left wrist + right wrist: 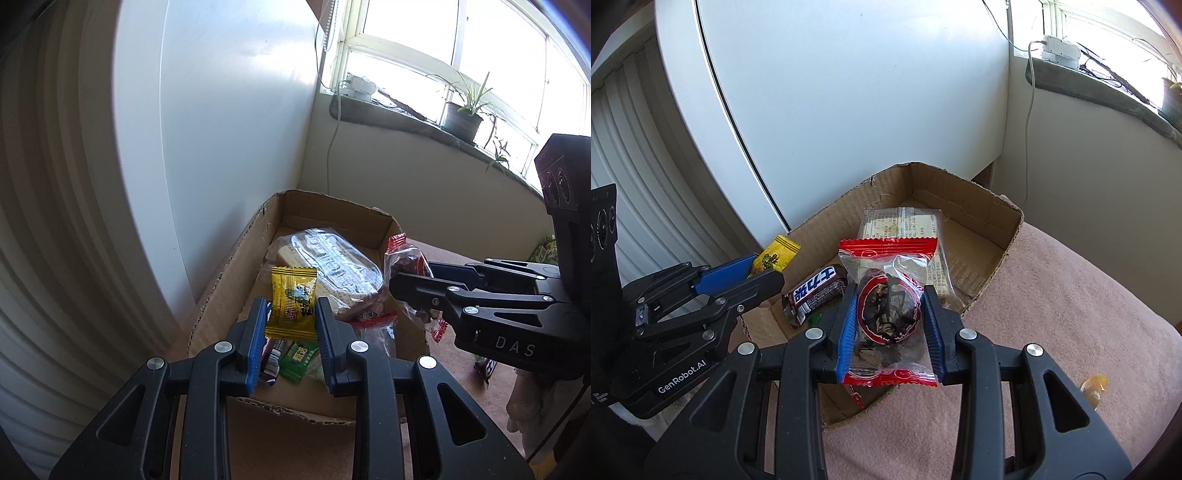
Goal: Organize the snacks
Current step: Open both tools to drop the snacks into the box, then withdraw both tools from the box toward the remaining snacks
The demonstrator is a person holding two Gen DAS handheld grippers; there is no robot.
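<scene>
Left fingers [258, 332] clamping yellow packet [293, 303], right fingers [934, 325] red-edged packet [888, 314]

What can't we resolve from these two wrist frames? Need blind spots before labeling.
- Green packet in the cardboard box, left wrist view: mostly hidden behind the yellow packet and the left gripper; print unreadable.
- Box contents under the right gripper, right wrist view: blocked by the red-edged packet.
- Bread bag label: too small and glared.
- Amber object on the pink cloth: too blurred to identify.
</scene>
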